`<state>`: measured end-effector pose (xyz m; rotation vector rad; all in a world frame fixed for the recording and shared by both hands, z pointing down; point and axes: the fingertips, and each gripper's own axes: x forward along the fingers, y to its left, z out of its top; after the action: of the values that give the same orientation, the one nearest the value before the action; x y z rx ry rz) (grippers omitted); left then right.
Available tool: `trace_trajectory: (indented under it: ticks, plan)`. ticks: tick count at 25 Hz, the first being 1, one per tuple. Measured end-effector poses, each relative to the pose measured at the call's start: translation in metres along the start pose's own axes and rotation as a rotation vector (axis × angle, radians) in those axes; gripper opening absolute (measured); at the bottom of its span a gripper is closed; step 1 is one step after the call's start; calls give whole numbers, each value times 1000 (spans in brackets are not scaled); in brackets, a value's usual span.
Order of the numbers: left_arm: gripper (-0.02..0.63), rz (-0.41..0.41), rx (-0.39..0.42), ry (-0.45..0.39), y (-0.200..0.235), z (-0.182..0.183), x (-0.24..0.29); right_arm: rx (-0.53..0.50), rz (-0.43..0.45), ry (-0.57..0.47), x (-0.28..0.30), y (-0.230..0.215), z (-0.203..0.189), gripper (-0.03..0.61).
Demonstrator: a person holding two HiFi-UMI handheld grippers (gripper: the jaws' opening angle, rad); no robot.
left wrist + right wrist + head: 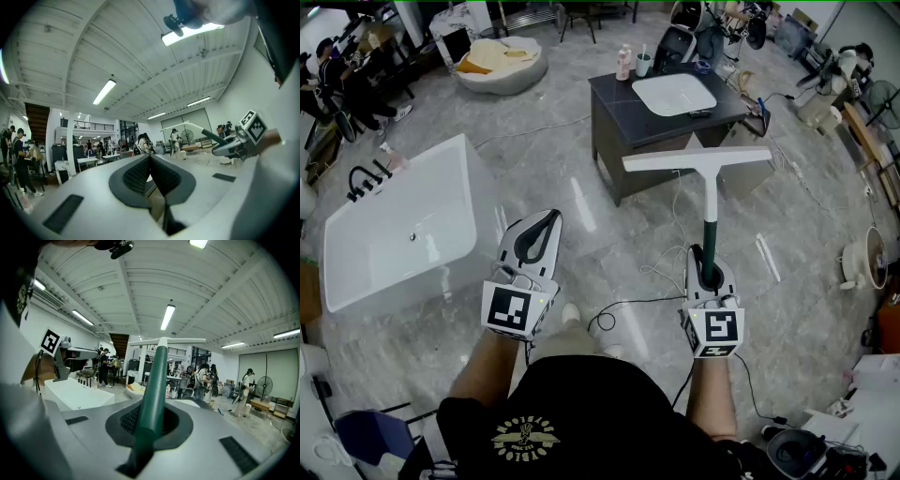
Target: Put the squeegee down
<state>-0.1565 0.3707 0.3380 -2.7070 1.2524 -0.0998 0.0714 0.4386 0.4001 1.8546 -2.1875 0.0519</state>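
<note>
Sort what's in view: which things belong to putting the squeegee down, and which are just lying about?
Job: squeegee, right gripper shut on its handle.
Lying about: left gripper (shut, empty), bathtub, dark table, basin, bottle, cup, floor cable.

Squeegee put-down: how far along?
Done: nothing yet. In hand: the green-handled squeegee with a white blade is clamped by its handle in the right gripper, held off the floor; the left gripper is shut, empty. Left: lower it onto a surface and release.
</note>
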Motion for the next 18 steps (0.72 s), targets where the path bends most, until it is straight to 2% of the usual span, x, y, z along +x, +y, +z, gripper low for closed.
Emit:
trace_trajectory:
  ticks: [3,9,18]
  plan:
    - [23,-19,11,-24,12,2,4,1,3,12,13,13,3,37]
    - [23,-27,-8,-7,54,-11,20,31,15,6,44,30,14,37]
    - [23,-47,0,-64,120,-6,39,76,4,10,90,51,34,37]
